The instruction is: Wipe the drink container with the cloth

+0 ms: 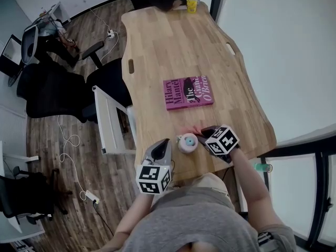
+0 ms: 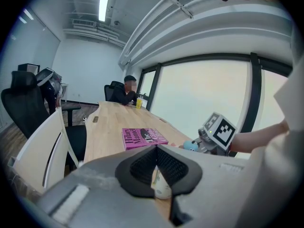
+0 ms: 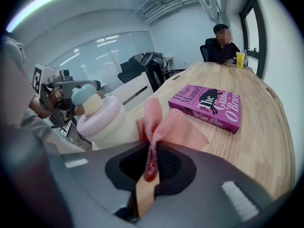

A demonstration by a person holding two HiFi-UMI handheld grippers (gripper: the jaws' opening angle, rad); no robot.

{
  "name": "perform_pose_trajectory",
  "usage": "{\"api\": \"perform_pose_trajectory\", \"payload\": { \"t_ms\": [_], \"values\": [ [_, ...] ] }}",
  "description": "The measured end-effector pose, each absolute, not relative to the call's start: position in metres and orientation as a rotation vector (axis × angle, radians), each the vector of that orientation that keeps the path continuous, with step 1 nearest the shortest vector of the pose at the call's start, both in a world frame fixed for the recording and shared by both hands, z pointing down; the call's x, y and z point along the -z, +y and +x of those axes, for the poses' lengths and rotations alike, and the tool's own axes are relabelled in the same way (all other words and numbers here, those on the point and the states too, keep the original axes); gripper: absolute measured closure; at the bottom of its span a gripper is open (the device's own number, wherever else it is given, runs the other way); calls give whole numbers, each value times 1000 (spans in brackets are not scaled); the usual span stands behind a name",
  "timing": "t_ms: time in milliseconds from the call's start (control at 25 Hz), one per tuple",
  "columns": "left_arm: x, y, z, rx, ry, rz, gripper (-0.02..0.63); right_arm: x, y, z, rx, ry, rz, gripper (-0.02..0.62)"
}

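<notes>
A: Right gripper [image 3: 151, 163]?
B: Pinches the pink cloth [image 3: 171, 125], which is against the drink container [image 3: 107, 120] at the table [image 1: 173, 46] near edge.
A: Left gripper [image 2: 156, 167]?
B: Jaws pressed together, empty, beside it.

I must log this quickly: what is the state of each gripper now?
Left gripper: closed, holding nothing.
Right gripper: closed on the pink cloth.

An office meeting room: long wooden table [image 1: 173, 51], swivel chairs [image 1: 50, 91], glass partitions [image 3: 95, 51].
</notes>
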State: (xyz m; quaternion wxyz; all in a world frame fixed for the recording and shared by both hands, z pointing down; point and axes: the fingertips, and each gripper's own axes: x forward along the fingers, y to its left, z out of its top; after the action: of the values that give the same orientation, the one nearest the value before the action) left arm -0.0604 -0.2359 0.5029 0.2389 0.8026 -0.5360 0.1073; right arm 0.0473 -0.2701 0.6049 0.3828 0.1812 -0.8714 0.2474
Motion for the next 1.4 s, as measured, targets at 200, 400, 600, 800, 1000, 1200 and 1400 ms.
{"api": "perform_pose_trajectory", "payload": {
  "t_ms": [200, 400, 600, 800, 1000, 1200, 1400],
  "values": [
    [-505, -236, -62, -296, -1471, 2190, 603, -620, -269, 48, -642, -2197, 449, 568],
    [-507, -236, -61, -301, -1473, 2186, 603, -634, -269, 50, -660, -2179, 440, 568],
    [-508, -235, -66, -305, -1479, 2177, 603, -646, -269, 50, -676, -2155, 447, 568],
    [-510, -232, -67, -309, -1477, 2173, 603, -656, -269, 52, -684, -2135, 450, 568],
    [-513, -231, -70, -304, -1472, 2172, 603, -667, -268, 51, -723, -2120, 462, 568],
    [-512, -232, -68, -298, -1466, 2186, 603, -675, -267, 54, -746, -2101, 479, 568],
    [-513, -228, -70, -286, -1469, 2179, 603, -680, -267, 54, -792, -2098, 501, 568]
  ]
}}
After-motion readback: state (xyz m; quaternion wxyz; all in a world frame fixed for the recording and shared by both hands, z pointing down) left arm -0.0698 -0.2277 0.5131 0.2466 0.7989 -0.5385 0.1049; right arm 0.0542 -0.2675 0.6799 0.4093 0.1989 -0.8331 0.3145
